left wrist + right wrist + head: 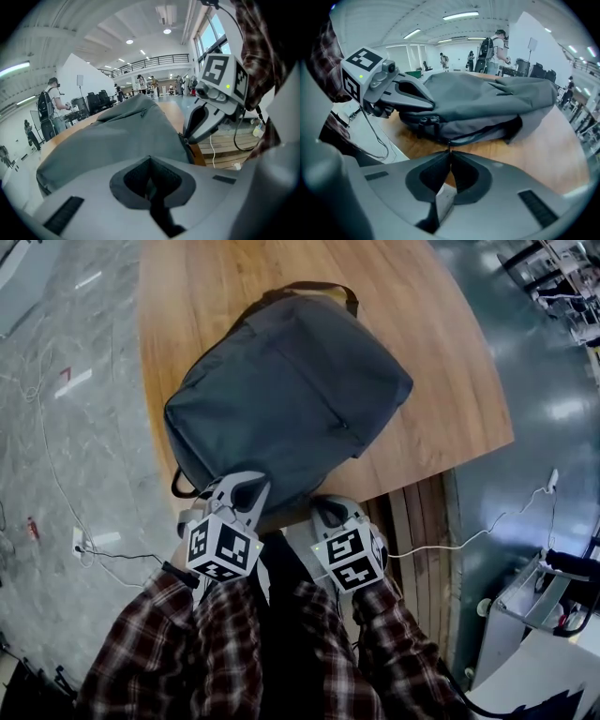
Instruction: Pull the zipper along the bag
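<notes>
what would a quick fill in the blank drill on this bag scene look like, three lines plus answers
1. The grey backpack lies on a ___ table.
2. Each in its own view, the jaws of the left tool and the right tool stand ___, not apart.
3. The person's sleeves have a ___ pattern.

Missing words: wooden; together; plaid

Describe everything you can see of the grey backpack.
The backpack is dark grey fabric, lying flat on the wooden table, carry handle at the far end, black straps at the near left corner. A small pocket zipper shows on its top face. The left hand-held gripper rests on its near edge; the right hand-held gripper, jaws together, sits at its side zipper.
</notes>
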Available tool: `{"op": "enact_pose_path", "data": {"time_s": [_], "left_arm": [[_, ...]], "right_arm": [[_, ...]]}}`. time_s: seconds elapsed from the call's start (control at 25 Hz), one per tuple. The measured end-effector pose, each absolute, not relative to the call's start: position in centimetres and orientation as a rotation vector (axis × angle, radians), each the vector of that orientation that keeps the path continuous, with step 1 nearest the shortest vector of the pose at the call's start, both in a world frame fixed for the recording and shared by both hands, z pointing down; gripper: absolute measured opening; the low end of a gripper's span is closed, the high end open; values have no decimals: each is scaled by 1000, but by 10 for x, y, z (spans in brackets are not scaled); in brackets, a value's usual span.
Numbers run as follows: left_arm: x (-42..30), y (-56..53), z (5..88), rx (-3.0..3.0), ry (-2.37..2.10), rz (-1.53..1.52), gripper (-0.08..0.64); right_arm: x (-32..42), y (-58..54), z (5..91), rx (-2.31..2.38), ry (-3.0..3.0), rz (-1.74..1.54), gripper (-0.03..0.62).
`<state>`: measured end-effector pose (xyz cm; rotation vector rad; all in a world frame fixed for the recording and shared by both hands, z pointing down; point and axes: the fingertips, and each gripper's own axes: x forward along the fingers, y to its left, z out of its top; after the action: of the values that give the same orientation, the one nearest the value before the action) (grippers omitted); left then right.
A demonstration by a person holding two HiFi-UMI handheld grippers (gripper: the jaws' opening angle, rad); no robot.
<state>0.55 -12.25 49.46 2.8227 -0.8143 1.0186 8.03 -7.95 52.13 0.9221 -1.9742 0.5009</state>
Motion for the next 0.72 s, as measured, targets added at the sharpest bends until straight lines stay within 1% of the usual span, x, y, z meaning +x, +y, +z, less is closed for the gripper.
{"op": "enact_pose_path", "data": {"time_s": [0.2,0.36,0.56,0.6,0.72], "left_arm": [[7,-121,497,2833,-799,1031,10],[12,-121,499,2819,-802,1028,11],[15,-123,501,2783,-797,1031,10],[15,-124,501,2771,-787,1025,11],[14,-130,493,2710,-793,945,11]], "right_arm": [[138,-114,517,1082,-1902,537,17],[155,-139,519,1124,-1890,541,19],[163,-144,521,1187,-1896,610,29],[167,-145,518,1215,-1896,614,41],[191,-147,497,1355,-1886,650,40]]}}
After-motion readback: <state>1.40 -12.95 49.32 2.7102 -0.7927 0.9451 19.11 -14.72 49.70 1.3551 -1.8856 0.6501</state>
